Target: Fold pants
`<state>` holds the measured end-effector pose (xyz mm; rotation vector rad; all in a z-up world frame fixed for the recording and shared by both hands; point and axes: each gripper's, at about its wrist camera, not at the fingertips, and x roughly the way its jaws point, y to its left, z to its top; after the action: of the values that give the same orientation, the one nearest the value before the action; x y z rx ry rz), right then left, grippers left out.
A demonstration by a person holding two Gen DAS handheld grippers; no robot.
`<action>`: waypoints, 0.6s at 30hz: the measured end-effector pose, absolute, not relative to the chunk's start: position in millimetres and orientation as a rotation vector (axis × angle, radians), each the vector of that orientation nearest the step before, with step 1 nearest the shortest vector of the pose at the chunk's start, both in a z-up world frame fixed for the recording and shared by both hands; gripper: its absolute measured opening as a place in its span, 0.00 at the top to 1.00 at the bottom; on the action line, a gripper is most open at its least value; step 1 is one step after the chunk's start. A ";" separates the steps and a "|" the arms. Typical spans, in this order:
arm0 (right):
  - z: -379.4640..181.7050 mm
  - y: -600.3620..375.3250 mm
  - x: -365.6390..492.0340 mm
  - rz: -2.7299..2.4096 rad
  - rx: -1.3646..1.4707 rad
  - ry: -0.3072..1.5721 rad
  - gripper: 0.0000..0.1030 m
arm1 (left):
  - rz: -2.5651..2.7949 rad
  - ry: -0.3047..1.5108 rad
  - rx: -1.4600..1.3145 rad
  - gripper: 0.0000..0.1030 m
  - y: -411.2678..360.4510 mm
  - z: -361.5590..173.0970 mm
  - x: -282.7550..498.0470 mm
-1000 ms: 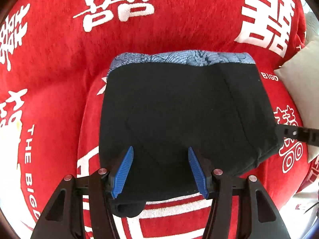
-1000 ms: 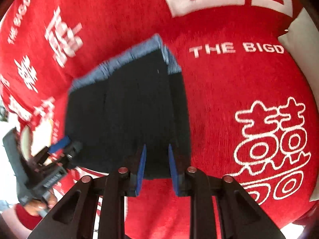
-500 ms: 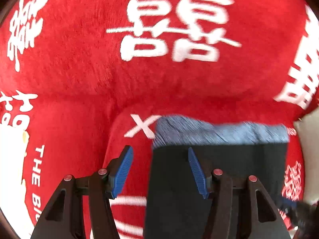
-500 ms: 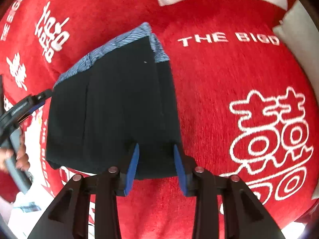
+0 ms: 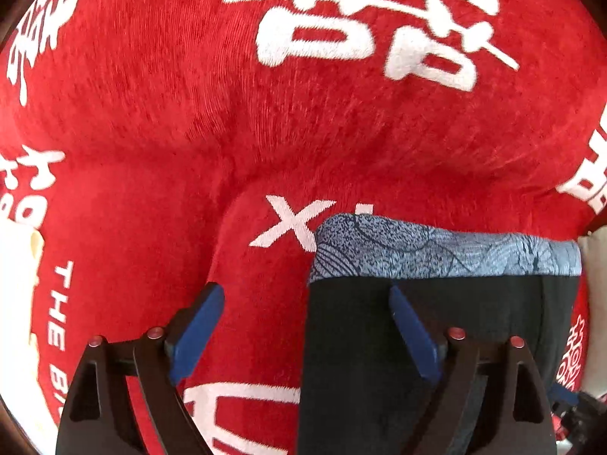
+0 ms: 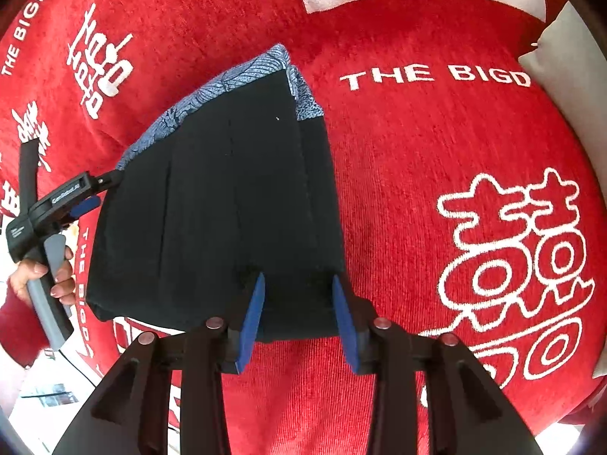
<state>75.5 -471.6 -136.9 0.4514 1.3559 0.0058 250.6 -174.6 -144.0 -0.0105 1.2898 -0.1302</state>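
Black pants [image 6: 227, 208] lie folded into a flat packet on the red blanket [image 6: 417, 189], blue patterned waistband [image 6: 212, 91] at the far end. My right gripper [image 6: 297, 278] hangs over the packet's near edge, its blue pads [image 6: 252, 314] apart on either side of flat fabric, not pinching it. My left gripper [image 5: 303, 290] points down at the waistband's left corner [image 5: 334, 250]. Its jaws are opening wide, one pad [image 5: 201, 322] over bare blanket, the other over the black cloth [image 5: 474, 322]. The right wrist view shows the left gripper [image 6: 102, 185] in a hand [image 6: 38, 273].
The red blanket [image 5: 303, 132] carries white characters and lettering and bulges in soft folds. A white pillow [image 6: 561, 49] lies at the far right, and its edge [image 5: 595, 250] shows in the left wrist view. Something pale [image 5: 15, 284] lies at the blanket's left side.
The left gripper has travelled from the packet's near edge to the waistband's left corner, and its jaws have spread wider. The right gripper's jaws have parted from the near edge.
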 end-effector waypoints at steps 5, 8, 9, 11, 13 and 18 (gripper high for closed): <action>-135.6 -472.2 74.6 -0.019 0.446 1.358 0.54 | -0.138 1.306 -0.006 0.13 -172.0 -139.1 243.5; -135.1 -474.0 74.3 -0.022 0.452 1.359 0.54 | -0.138 1.310 -0.011 0.13 -170.0 -137.4 240.5; -134.6 -473.7 74.3 -0.023 0.448 1.359 0.54 | -0.139 1.310 -0.009 0.13 -170.2 -137.6 239.6; -133.9 -473.0 74.4 -0.026 0.439 1.359 0.54 | -0.141 1.310 -0.003 0.13 -170.9 -138.3 238.9; -133.1 -472.5 74.1 -0.029 0.439 1.360 0.53 | -0.143 1.310 0.003 0.13 -171.8 -135.8 236.9; -131.1 -476.1 73.8 -0.051 0.441 1.360 0.42 | -0.159 1.322 -0.001 0.13 -172.1 -135.3 235.3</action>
<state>73.8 -476.1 -131.1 0.4411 1.3604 -0.0511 235.3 -172.1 -135.3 -0.0005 1.3217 -0.1592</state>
